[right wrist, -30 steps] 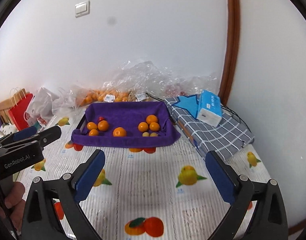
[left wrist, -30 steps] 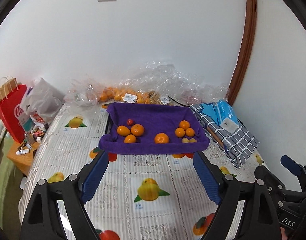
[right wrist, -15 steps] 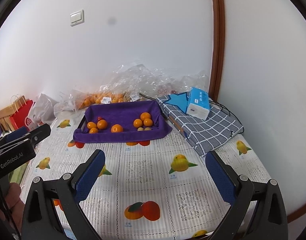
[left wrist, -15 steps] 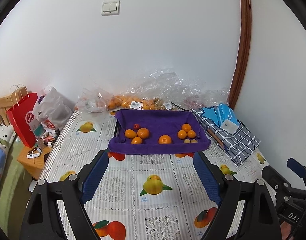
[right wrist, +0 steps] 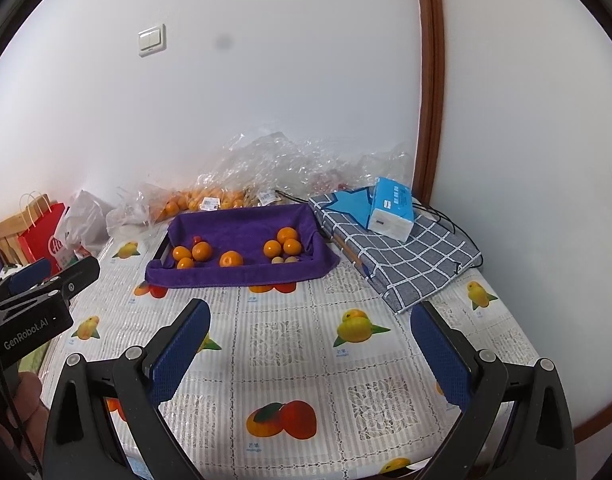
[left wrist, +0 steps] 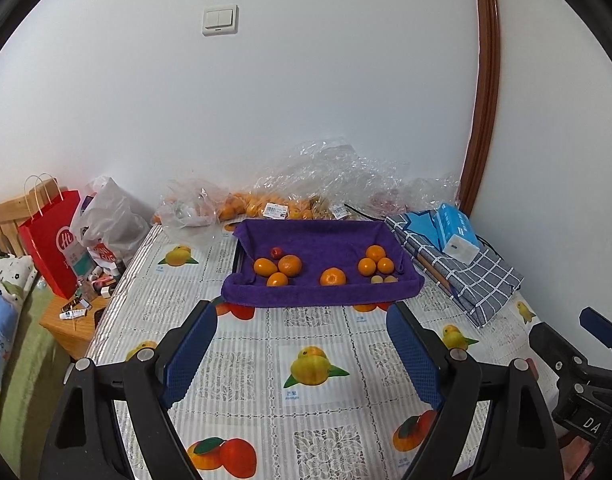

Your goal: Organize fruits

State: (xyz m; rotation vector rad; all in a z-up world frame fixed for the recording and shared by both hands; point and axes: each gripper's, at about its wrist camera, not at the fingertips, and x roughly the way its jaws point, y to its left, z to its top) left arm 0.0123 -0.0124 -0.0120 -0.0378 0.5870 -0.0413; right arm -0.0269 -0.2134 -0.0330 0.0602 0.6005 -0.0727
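Two blue-padded jaws of the left gripper (left wrist: 302,344) stand spread and empty above the fruit-print counter (left wrist: 242,372), well short of the purple-lined tray (left wrist: 322,294). Its oranges (left wrist: 290,266) sit in two loose clusters with one orange (left wrist: 333,277) between them.

From the right wrist, the right gripper (right wrist: 310,344) is likewise spread wide, holding nothing, the tray (right wrist: 242,276) well ahead. Round fruit on soft cloth may roll if nudged off-centre, and reaching jaws could snag the cloth's draped edge.

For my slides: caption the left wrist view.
Open left gripper above fruit-print tablecloth, facing purple tray of oranges.
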